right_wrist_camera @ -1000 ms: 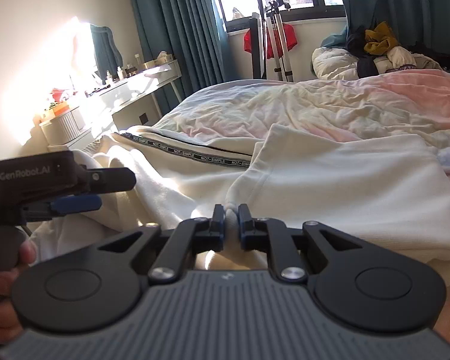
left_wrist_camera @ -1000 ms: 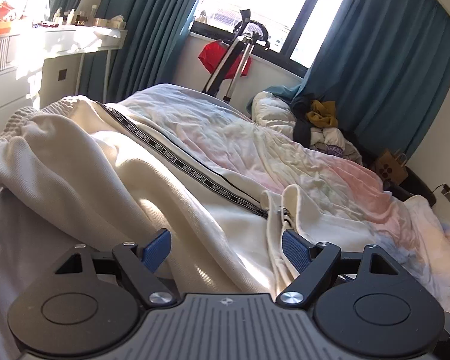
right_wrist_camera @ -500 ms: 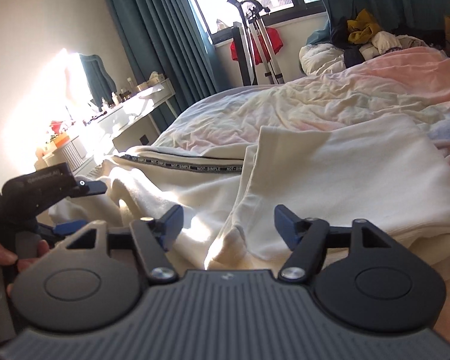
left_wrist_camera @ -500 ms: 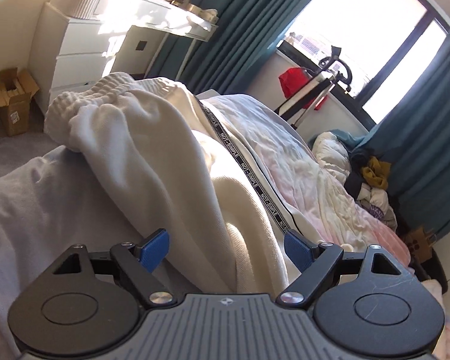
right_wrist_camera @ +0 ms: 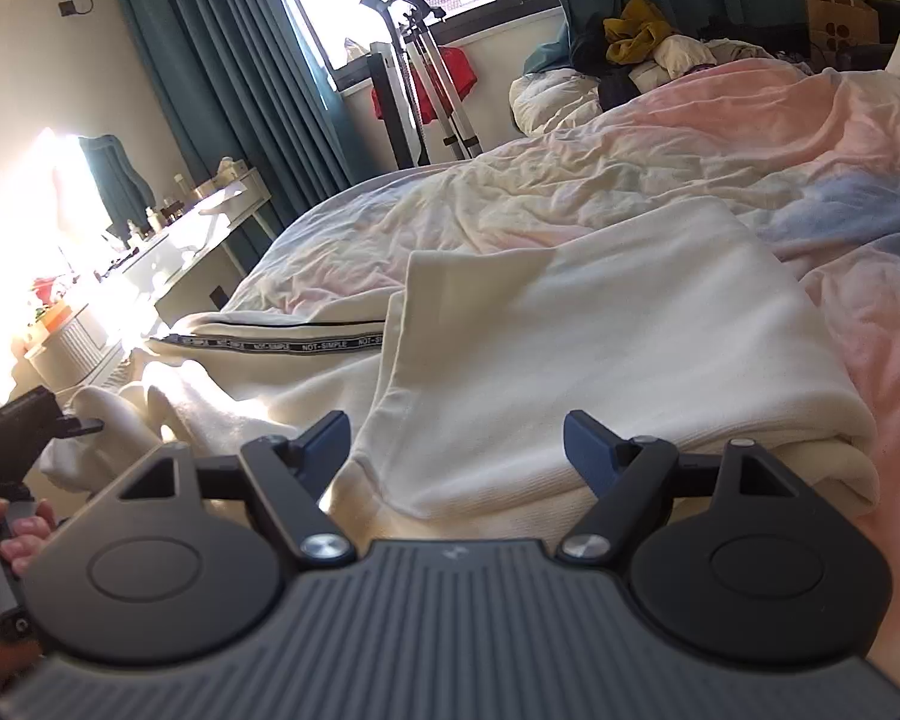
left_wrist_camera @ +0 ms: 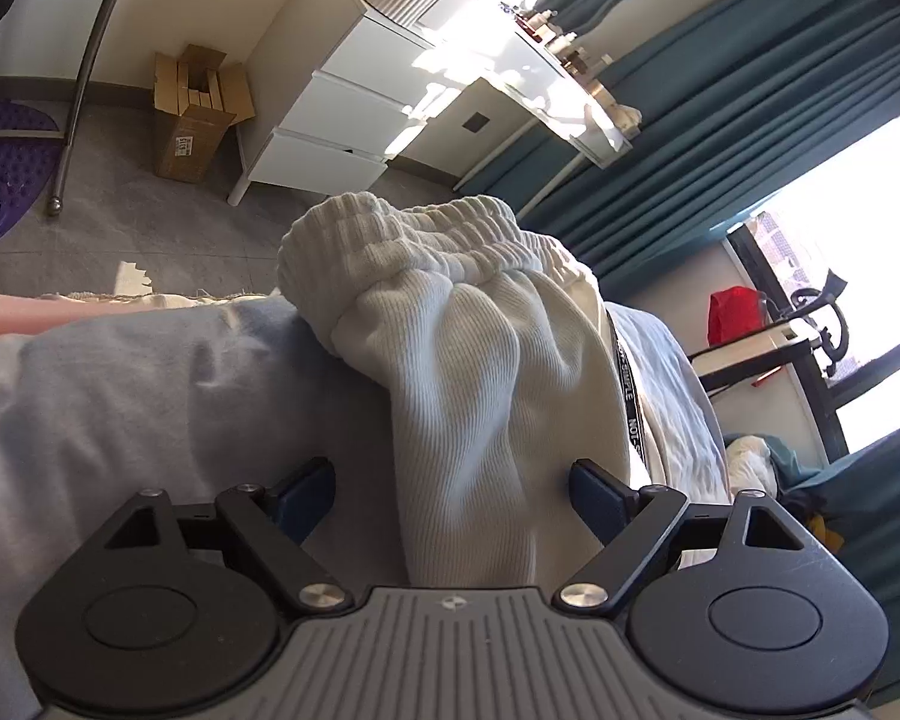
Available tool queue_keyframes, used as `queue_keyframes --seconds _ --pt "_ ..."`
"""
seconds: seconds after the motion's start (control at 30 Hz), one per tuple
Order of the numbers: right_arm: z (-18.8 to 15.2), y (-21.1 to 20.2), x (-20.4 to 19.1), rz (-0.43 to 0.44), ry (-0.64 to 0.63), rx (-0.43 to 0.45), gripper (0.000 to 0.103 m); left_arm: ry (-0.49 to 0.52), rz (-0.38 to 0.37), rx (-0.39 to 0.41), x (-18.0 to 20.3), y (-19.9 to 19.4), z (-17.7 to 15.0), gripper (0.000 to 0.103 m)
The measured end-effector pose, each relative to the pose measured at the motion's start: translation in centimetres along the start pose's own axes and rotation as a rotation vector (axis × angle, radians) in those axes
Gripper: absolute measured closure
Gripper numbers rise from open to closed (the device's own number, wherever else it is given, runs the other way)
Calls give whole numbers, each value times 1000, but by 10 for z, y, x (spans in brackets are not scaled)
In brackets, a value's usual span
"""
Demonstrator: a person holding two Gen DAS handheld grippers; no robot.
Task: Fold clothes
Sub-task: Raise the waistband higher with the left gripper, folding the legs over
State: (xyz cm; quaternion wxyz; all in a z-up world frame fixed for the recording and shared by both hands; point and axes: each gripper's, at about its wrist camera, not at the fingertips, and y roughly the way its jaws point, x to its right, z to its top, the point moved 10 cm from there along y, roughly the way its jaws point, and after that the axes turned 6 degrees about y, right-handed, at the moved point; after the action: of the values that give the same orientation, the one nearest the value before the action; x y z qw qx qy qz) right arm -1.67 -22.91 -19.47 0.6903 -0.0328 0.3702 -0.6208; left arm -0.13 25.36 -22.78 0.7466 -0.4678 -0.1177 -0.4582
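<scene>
Right gripper point(right_wrist_camera: 456, 450): its jaws have just been opening from a closed pinch and now stand wide. The folded edge of the cream trousers point(right_wrist_camera: 600, 360) lies between the blue pads, but neither pad presses on it, so the cloth looks released.

Left gripper point(left_wrist_camera: 453, 495): jaws wide apart, as they were a second ago, holding nothing. A bunched fold of the trousers rises between the pads without being squeezed. Its view now tilts toward the ribbed waistband point(left_wrist_camera: 402, 240) at the bed's edge, where a second ago it looked along the bed toward the window.

Trousers: spread on the bed point(right_wrist_camera: 690, 150) just beyond both grippers. One part is laid over itself as a flat panel on the right. The leg with the black lettered stripe point(right_wrist_camera: 282, 345) runs left toward the waistband, which is still crumpled and overhangs the mattress.

What this means: one fold seems set down and let go. The left hand appears to be lining up on the waistband end, likely the next part to bring over.

Person: fingers of the left hand point(right_wrist_camera: 6, 531) wrap the left gripper's handle at the right camera's left edge.

Farther off: white drawers point(left_wrist_camera: 336, 114) and a cardboard box point(left_wrist_camera: 195, 114) on the floor; teal curtains point(right_wrist_camera: 210, 90) and a bright window behind.
</scene>
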Motion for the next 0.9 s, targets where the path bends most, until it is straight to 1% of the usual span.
queue_keyframes --seconds 0.1,0.2,0.3,0.33,0.37,0.4,0.43,0.47,0.5,0.53,0.6,0.67,0.73,0.83,0.9 --pt "3 1 9 -23 26 6 23 35 22 60 8 15 18 17" --pt "7 3 20 -38 67 15 23 82 65 83 14 29 31 17" --pt "2 11 28 -39 96 5 23 76 72 100 21 42 41 28" --pt "1 13 29 -45 89 2 23 84 76 102 24 45 43 39" --pt "0 14 29 -49 81 2 23 112 88 110 29 47 46 44" --pt "1 14 30 -53 78 4 23 140 96 118 34 49 48 53" --pt "3 14 31 -58 83 9 23 165 87 126 42 49 48 61" --pt "5 13 33 -64 88 14 23 181 83 138 50 47 48 65" --pt "7 13 35 -70 93 18 23 200 77 151 59 45 48 72" --pt "9 12 36 -76 98 23 23 227 63 171 71 38 48 76" --pt "13 12 40 -90 104 33 23 301 32 220 100 20 47 78" --pt "19 8 45 -118 100 53 23 373 -14 269 134 -1 44 79" --pt "31 0 54 -136 128 97 23 433 -67 322 172 -28 38 80" --pt "52 -18 65 -113 176 171 23 508 -164 393 233 -71 15 80" --pt "65 -30 72 -100 192 215 23 555 -226 425 271 -95 -6 80"
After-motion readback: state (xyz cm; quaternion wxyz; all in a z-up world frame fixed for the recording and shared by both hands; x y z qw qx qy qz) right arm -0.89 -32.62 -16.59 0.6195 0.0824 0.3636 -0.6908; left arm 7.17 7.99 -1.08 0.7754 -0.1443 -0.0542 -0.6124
